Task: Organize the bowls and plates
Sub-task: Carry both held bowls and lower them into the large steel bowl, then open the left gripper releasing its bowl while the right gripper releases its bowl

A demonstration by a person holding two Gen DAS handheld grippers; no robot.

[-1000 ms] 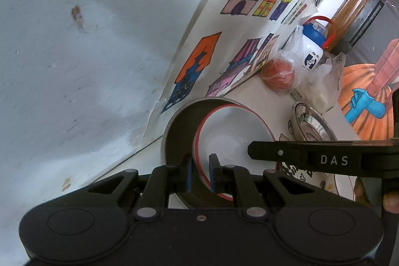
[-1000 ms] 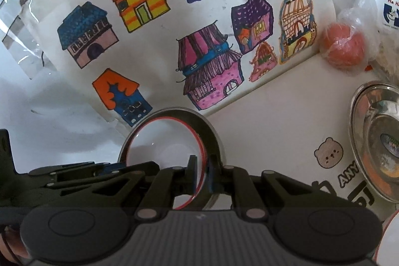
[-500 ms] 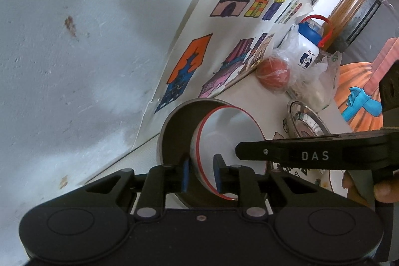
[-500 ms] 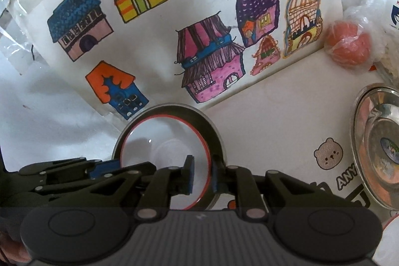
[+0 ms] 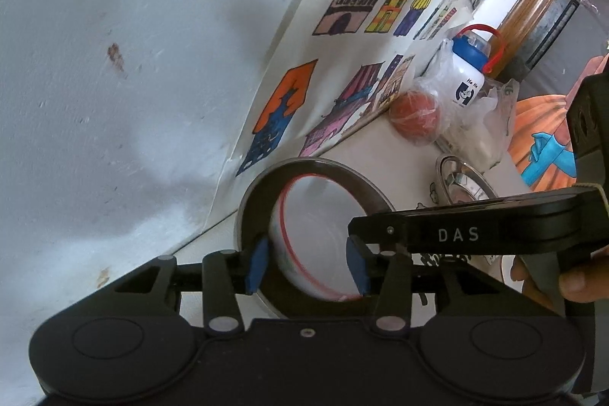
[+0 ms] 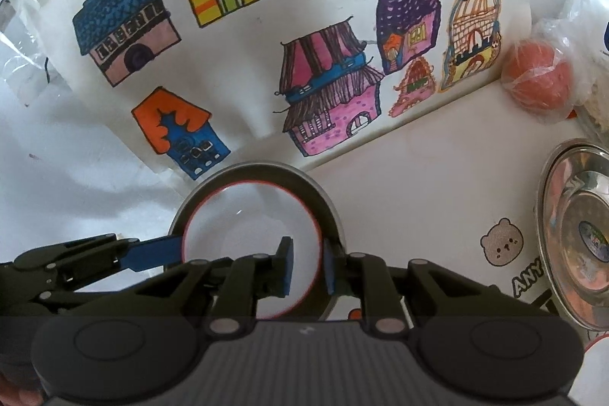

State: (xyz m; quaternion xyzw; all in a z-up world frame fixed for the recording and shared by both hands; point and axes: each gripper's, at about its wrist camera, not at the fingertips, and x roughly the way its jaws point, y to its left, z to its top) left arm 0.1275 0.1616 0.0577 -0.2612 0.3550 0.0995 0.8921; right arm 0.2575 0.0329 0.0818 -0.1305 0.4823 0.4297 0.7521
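Both grippers, left gripper and right gripper, are spreading open around the red-rimmed white bowl, which is sitting in the steel bowl; withdrawing carelessly risks snagging its rim.

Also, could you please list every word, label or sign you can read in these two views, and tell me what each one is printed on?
"DAS": white letters on the right hand-held gripper, seen in the left wrist view.
"Ha Ha": small print on the white bottle with a blue cap; the logo below it is too small to read.
"ANY": black letters on the table cover, beside a bear face; the rest is cut off.
Round sticker in the steel plate: blurred, unreadable.
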